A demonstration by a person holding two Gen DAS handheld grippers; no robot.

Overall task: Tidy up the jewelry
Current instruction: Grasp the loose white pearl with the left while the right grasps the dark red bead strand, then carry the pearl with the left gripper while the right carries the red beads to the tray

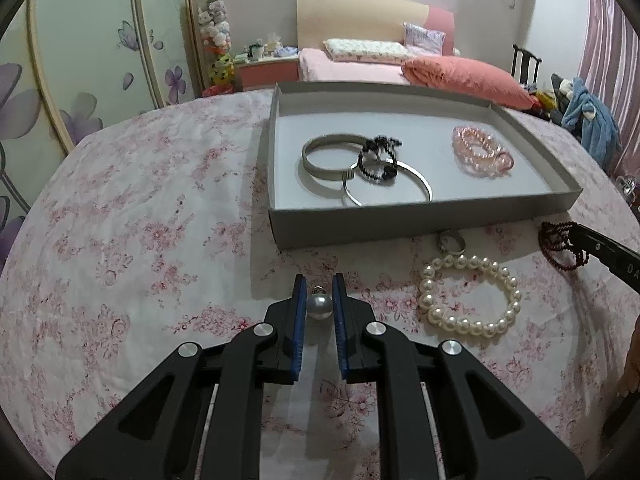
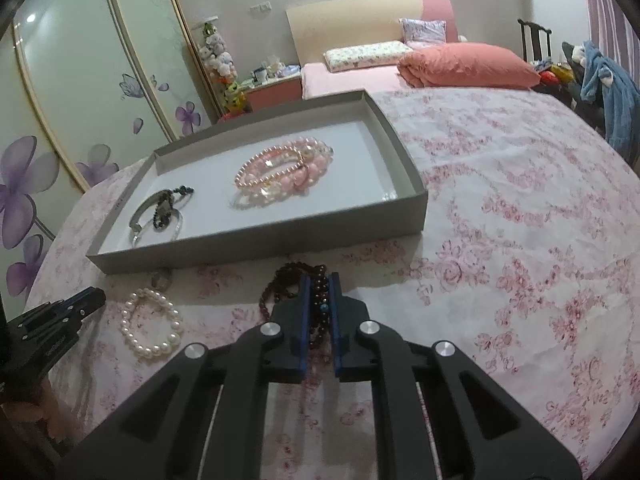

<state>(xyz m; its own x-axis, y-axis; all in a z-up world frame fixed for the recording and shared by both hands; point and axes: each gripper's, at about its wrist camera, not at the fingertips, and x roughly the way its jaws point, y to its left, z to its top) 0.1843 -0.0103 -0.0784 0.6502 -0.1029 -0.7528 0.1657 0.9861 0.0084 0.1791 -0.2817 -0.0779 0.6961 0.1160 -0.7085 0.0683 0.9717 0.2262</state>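
A grey tray (image 1: 400, 224) (image 2: 256, 246) lies on the floral cloth. In it are silver bangles (image 1: 320, 160) (image 2: 144, 208), a black bead bracelet (image 1: 378, 156) and pink bead bracelets (image 1: 478, 152) (image 2: 280, 170). My left gripper (image 1: 319, 280) is shut on a pearl earring (image 1: 319, 306), held just above the cloth in front of the tray. My right gripper (image 2: 320, 280) is shut on a dark red bead bracelet (image 2: 316, 304) (image 1: 560, 246), in front of the tray's near wall. A white pearl bracelet (image 1: 470, 294) (image 2: 152, 322) and a small ring (image 1: 452, 242) (image 2: 160, 280) lie on the cloth.
The table is covered with a pink floral cloth (image 2: 500, 240). Behind it stand a bed with a salmon quilt (image 1: 460, 76), a wardrobe with purple flowers (image 1: 80, 80) and a chair with blue clothing (image 1: 592, 120).
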